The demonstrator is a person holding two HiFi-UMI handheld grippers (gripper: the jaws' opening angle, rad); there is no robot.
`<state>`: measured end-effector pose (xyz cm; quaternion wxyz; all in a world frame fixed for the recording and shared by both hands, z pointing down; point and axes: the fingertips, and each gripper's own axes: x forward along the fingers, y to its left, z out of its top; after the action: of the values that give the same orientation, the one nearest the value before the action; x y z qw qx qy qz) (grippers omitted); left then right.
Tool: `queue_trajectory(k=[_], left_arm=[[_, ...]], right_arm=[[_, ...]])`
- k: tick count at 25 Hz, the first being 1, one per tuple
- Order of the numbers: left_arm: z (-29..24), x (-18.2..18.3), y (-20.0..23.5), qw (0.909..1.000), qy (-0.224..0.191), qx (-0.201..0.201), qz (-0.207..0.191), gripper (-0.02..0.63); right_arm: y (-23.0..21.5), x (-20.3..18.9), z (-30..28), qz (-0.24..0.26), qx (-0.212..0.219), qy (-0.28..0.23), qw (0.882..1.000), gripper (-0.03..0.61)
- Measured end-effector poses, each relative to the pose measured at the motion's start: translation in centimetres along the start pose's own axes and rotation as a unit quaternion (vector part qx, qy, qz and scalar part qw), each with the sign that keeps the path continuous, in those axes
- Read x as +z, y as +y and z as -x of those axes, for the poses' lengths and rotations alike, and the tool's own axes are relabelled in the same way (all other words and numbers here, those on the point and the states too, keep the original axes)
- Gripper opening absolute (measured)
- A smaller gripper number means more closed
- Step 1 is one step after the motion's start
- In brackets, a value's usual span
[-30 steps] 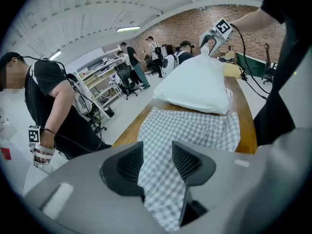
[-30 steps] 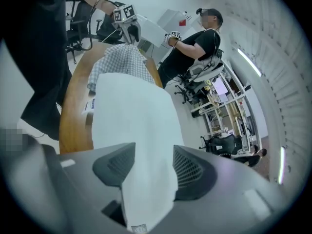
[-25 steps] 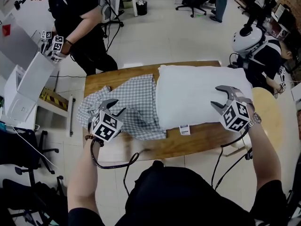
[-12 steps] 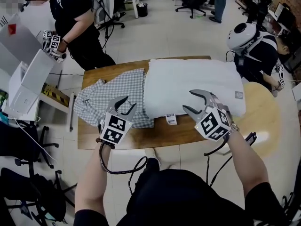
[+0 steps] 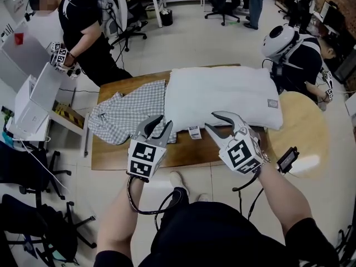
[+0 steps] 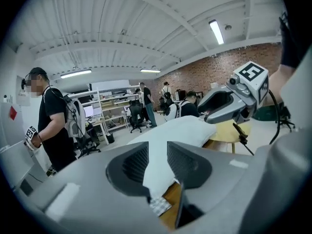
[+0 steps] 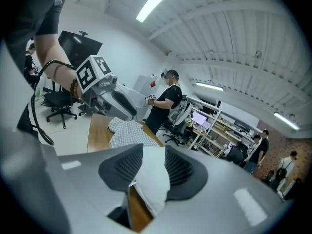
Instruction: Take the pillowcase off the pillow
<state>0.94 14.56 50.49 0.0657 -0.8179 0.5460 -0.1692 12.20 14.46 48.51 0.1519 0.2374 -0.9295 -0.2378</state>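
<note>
A bare white pillow (image 5: 222,93) lies across the wooden table (image 5: 111,154). The grey checked pillowcase (image 5: 125,113) lies crumpled to its left, touching its end. My left gripper (image 5: 161,124) hangs in the air over the table's near edge, by the pillow's near left corner. My right gripper (image 5: 211,121) hovers over the pillow's front edge. Both sets of jaws have just been closing and stand narrow but open, with nothing between them. In the left gripper view the pillow (image 6: 180,128) only shows through the gap, beyond the left gripper (image 6: 157,162). The right gripper view shows the same between its jaws (image 7: 153,165).
A round pale table (image 5: 303,129) adjoins the right end. A person in a white helmet (image 5: 281,40) crouches behind it. Another person (image 5: 83,26) works at a white box (image 5: 33,88) on the far left. Office chairs (image 5: 33,177) stand at my left.
Both grippers have swung inward toward each other and back toward the table's near edge. Their jaws stand narrower than before. Pillow and pillowcase lie as they did.
</note>
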Motion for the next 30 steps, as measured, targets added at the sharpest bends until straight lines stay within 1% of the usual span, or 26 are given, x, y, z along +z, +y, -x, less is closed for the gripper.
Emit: queue_trajectory(k=[4,9,14,18,21,30], left_arm=[[2.1,0.6,-2.9,0.9994,-0.032,0.008,0.008,0.096],[3.8,3.0,-5.2,0.9974,-0.066,0.015,0.025,0.052],[4.9,3.7,-7.5,0.9958,-0.087,0.020,0.020,0.006],[5.8,4.8,-8.9,0.9944,-0.102,0.022,0.017,0.005],[6.4,5.5,-9.6,0.9933,-0.112,0.023,0.015,0.005],[7.3,6.4,-11.3,0.9898,-0.133,0.049,0.020,0.003]], right_arm=[[2.6,0.7,1.9,-0.012,-0.009,-0.027,1.000,0.119],[3.4,2.4,3.9,-0.035,-0.023,-0.054,0.998,0.088],[4.5,2.7,5.4,-0.060,-0.036,-0.075,0.995,0.053],[5.1,3.3,6.3,-0.076,-0.045,-0.090,0.992,0.016],[5.5,3.9,6.9,-0.085,-0.052,-0.100,0.990,0.002],[6.2,4.4,8.6,-0.106,-0.057,-0.122,0.985,0.002]])
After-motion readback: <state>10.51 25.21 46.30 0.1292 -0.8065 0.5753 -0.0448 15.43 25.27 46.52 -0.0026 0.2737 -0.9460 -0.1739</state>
